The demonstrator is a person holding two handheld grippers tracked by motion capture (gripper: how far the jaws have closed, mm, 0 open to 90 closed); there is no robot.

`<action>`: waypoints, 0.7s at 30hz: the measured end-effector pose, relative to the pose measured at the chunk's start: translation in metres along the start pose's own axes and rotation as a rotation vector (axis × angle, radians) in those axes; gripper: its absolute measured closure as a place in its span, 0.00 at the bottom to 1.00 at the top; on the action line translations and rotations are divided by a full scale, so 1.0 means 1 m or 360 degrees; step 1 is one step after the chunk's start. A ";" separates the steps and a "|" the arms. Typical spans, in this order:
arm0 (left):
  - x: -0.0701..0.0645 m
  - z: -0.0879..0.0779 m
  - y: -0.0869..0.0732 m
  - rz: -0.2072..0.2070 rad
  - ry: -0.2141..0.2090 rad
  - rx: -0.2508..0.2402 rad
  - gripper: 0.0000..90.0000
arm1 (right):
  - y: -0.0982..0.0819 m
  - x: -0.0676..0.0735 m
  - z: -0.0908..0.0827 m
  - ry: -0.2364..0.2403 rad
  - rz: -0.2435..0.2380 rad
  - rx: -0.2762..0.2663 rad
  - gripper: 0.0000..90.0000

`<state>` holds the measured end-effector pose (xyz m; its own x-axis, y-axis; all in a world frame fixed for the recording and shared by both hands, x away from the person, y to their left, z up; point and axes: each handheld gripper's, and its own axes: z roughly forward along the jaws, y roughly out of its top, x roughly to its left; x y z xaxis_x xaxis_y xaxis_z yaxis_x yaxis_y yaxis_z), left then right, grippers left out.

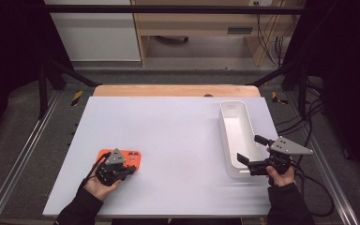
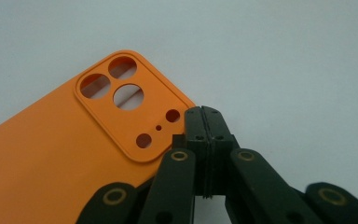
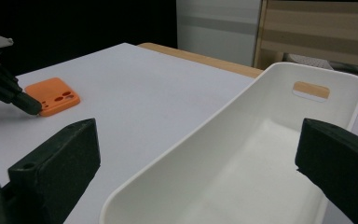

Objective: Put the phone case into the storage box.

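Sitting at the lower left of the high view, the left gripper (image 1: 130, 169) has its jaws pressed tight together, with nothing between them. Its tip rests right at the edge of an orange phone case (image 1: 130, 158) that lies flat on the white table (image 1: 168, 140). In the left gripper view the closed tip (image 2: 203, 122) is just beside the corner of the case (image 2: 65, 154), near the raised block with the round camera holes.

At the lower right of the high view, the right gripper (image 1: 250, 150) has its jaws spread wide. They sit on both sides of the near end of a long white bin (image 1: 229, 108), and the pads do not seem to press on it. In the right gripper view the two black jaws stand far apart at the bottom left and the right, with the bin (image 3: 205, 140) between them. Far off at the left of that view you can see the case (image 3: 52, 96) and the other gripper beside it.

The case looks thin and light. It is likely a bit bendy and smooth, so it could slide on the table when pushed. It lies flat, so it is hard to get a jaw under it. A good place to take hold is the long side edge or a corner, once that edge is tipped up or pushed past the table edge. Squeeze gently so it does not bend or pop out
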<state>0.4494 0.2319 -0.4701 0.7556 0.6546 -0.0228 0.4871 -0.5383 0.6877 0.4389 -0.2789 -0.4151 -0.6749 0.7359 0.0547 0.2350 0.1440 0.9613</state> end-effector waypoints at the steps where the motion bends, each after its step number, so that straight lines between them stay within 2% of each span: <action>1: 0.000 0.000 0.000 0.0001 0.0002 -0.0001 1.00 | 0.000 0.000 0.000 -0.0001 0.0000 0.0001 0.01; 21: 0.012 0.011 0.009 -0.0038 0.0075 -0.0032 1.00 | 0.000 0.000 0.000 0.0004 0.0001 0.0001 0.01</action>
<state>0.4674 0.2289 -0.4716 0.7223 0.6915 -0.0055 0.4952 -0.5118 0.7020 0.4390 -0.2786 -0.4153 -0.6764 0.7344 0.0559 0.2358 0.1440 0.9611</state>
